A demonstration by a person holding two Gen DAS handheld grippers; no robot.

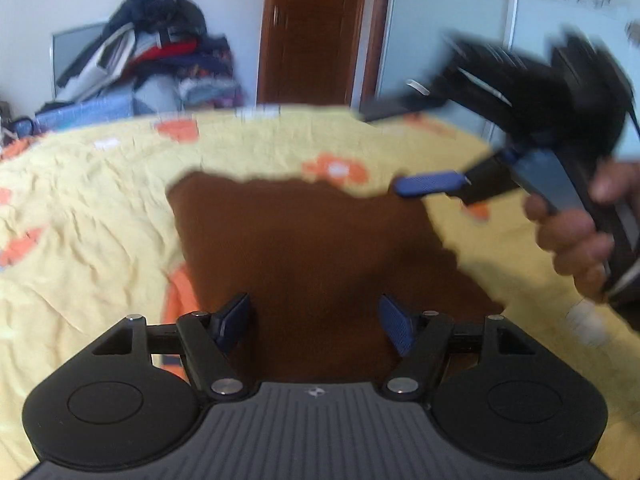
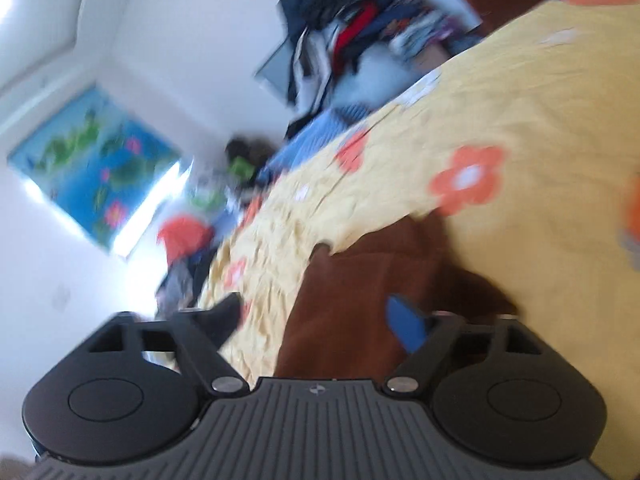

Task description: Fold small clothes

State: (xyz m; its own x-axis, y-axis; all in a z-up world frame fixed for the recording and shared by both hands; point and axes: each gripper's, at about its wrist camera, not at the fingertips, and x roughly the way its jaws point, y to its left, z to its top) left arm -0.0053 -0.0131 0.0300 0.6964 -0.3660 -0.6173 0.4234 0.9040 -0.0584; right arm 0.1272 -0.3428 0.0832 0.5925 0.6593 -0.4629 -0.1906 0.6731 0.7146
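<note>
Directly ahead of the left gripper (image 1: 314, 322), whose jaws stood apart and empty, the brown garment (image 1: 304, 248) lay flat on the yellow bedspread (image 1: 100, 216), running away from it. Farther right, the right gripper (image 1: 430, 184), likewise spread, hung above its far corner.

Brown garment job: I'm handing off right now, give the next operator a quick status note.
Left gripper: open, empty, low over the near edge of the brown garment.
Right gripper: open, empty, tilted, off the garment's right side; frames are motion-blurred.
Garment lies spread on the yellow floral bedsheet.
Done: whether any fold has been made cannot be told.
Left: grasp an edge, fold, tidy.
</note>
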